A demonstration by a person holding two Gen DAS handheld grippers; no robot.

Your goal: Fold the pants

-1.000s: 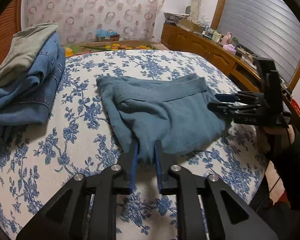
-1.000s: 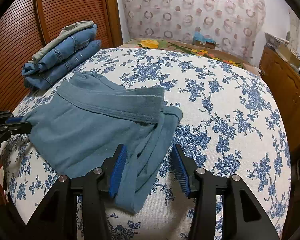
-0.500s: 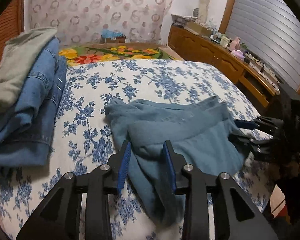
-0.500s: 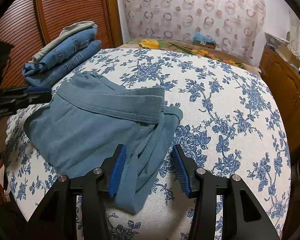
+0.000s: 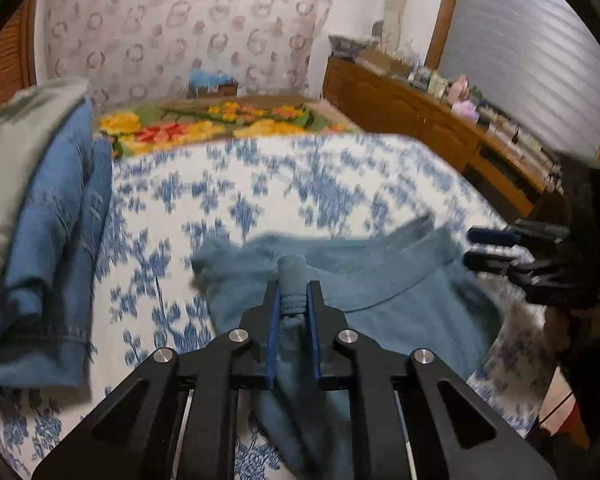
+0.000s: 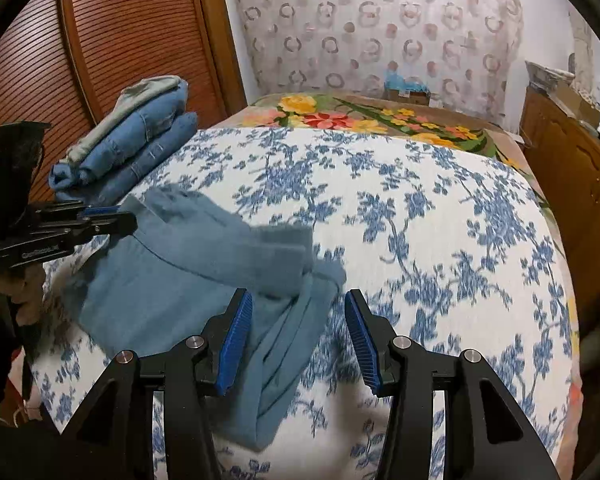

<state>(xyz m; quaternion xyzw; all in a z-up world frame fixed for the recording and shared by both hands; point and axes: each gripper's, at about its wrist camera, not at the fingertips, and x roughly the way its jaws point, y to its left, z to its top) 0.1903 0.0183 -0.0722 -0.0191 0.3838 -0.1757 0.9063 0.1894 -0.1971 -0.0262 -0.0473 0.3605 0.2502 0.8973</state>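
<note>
Left wrist view: my left gripper [image 5: 294,300] reaches forward low over the bed [image 5: 260,192], clenched on a bunched fold of the teal pants [image 5: 400,300], cloth squeezed tight between the blue pads [image 5: 274,332]. My right gripper [image 6: 298,334] hovers just above the pants' near edge, jaws spread wide, gripping nothing, fabric lying under the gap. The pants sit half-folded on the floral bedspread, near the front edge, waistband flipped over. To the far left, a stack of folded jeans [image 6: 140,148] with a grey garment [image 6: 148,92] on top rests beside the wooden wardrobe door [image 6: 120,40].
</note>
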